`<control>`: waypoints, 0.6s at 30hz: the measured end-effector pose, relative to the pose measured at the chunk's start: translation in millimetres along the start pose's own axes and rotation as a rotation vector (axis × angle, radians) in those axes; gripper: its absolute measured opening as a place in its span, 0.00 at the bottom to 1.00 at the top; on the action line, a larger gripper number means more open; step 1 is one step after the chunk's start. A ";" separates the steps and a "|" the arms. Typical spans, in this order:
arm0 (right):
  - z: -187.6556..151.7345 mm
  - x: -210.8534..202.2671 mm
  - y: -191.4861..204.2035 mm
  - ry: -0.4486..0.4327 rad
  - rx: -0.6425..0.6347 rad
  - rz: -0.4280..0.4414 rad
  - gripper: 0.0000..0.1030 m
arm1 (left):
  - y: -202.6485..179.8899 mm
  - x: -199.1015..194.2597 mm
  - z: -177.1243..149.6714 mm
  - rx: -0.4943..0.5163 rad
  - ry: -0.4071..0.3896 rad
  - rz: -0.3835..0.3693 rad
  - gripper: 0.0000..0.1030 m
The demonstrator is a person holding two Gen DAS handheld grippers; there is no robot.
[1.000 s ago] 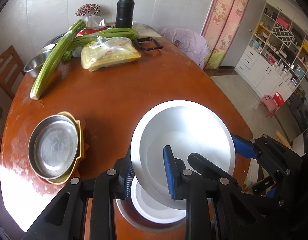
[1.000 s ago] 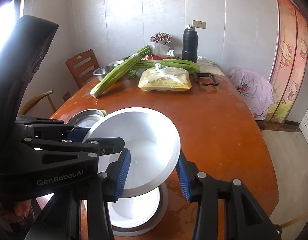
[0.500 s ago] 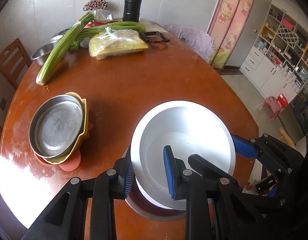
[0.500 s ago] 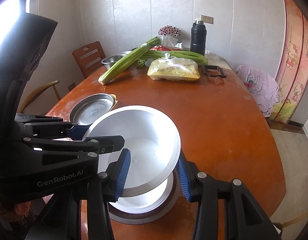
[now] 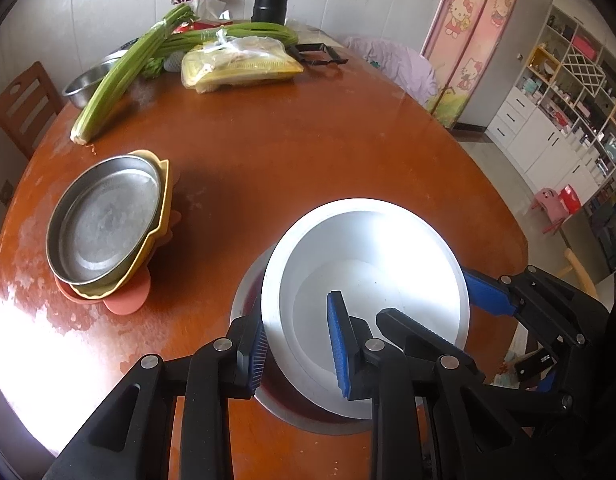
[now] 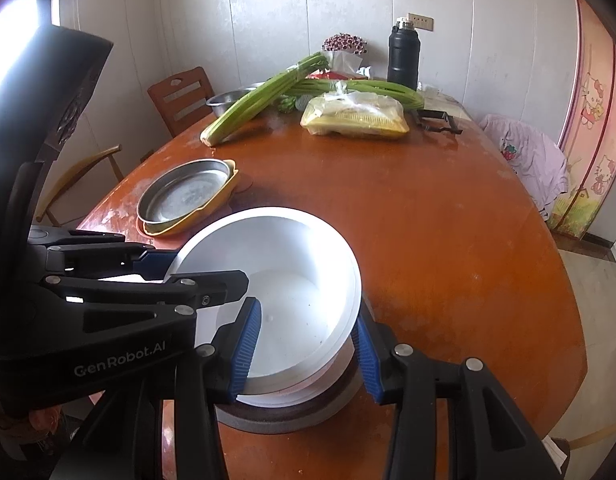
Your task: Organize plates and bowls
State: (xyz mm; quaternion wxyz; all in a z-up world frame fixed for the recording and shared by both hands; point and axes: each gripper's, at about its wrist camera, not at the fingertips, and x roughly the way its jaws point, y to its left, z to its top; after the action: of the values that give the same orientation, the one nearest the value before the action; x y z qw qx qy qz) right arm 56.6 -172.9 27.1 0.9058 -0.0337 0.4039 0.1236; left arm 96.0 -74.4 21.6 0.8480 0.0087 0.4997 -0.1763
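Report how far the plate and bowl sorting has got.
Done: a steel plate sits nested in a yellow dish on a pink one. In hand: the left gripper and right gripper both clamp the rim of a white bowl, low over a stack of a white dish in a grey bowl. Left: release it; a steel bowl sits apart by the celery.

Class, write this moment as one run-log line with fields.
left gripper: shut on white bowl rim | right gripper: shut on same rim | bowl: over grey dish | steel plate: untouched
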 end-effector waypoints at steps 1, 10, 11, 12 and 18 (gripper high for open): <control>-0.5 1.4 0.4 0.002 -0.002 -0.001 0.44 | 0.3 1.0 -1.0 -0.001 0.002 0.003 0.26; -5.3 8.9 1.8 0.021 -0.009 -0.002 0.44 | 0.8 6.5 -4.7 -0.003 0.014 0.017 0.26; -5.6 9.4 1.7 0.022 -0.009 -0.003 0.44 | 0.4 6.6 -5.0 0.000 0.012 0.021 0.26; -5.7 9.5 2.0 0.022 -0.011 -0.004 0.44 | 0.1 7.0 -4.9 0.000 0.013 0.023 0.26; -7.3 14.1 3.6 0.033 -0.019 -0.016 0.44 | 0.1 9.9 -7.0 0.009 0.016 0.044 0.26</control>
State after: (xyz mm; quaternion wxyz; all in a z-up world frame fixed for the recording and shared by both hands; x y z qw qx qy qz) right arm 59.4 -167.8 11.9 0.8997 -0.0476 0.4172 0.1196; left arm 94.4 -75.8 9.7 0.8477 0.0248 0.5052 -0.1599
